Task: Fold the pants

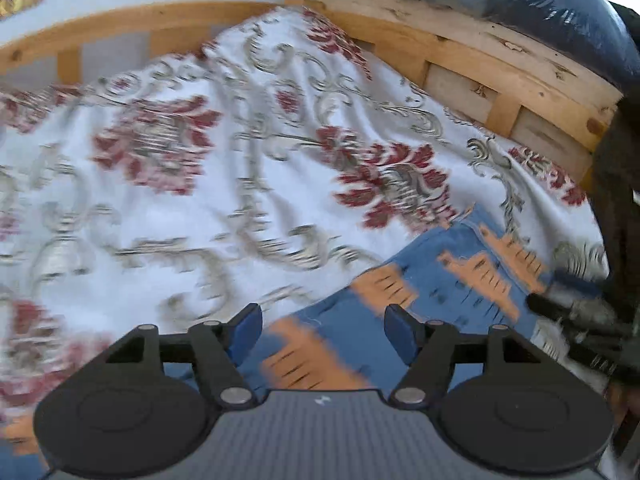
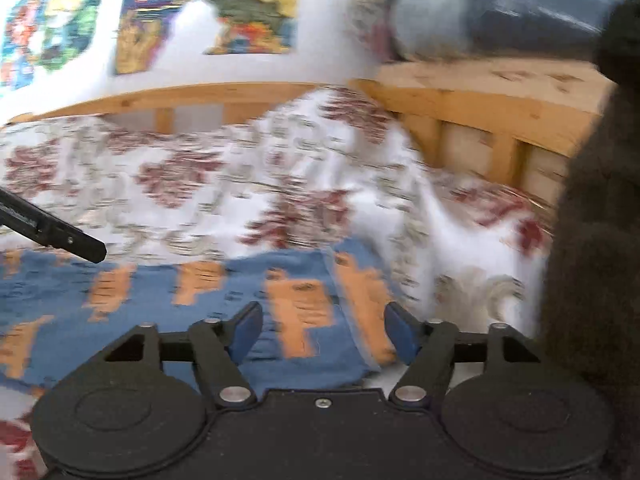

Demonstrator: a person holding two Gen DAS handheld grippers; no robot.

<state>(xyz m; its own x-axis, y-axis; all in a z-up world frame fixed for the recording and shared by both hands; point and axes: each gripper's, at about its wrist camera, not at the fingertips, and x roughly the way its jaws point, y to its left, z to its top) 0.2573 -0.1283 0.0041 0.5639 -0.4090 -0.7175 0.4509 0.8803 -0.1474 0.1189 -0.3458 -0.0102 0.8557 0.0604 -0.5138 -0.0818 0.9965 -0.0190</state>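
Blue pants with orange patches (image 1: 460, 264) lie flat on a white bedspread with red flowers (image 1: 240, 160). My left gripper (image 1: 324, 332) hovers over their near part, jaws wide apart, nothing pinched between the blue pads. In the right wrist view the pants (image 2: 160, 280) stretch from the left edge to a corner near the middle. My right gripper (image 2: 324, 332) stands open over that corner, pads clear of the cloth. The left gripper's black finger (image 2: 52, 232) pokes in from the left. The right gripper (image 1: 568, 312) shows blurred at the right edge of the left wrist view.
A wooden bed frame (image 1: 480, 64) runs along the far and right sides of the bedspread (image 2: 240, 168). A plastic-wrapped bundle (image 2: 480, 0) rests on the frame (image 2: 480, 112). Coloured posters (image 2: 200, 8) hang on the wall. A dark sleeve (image 2: 592, 240) fills the right edge.
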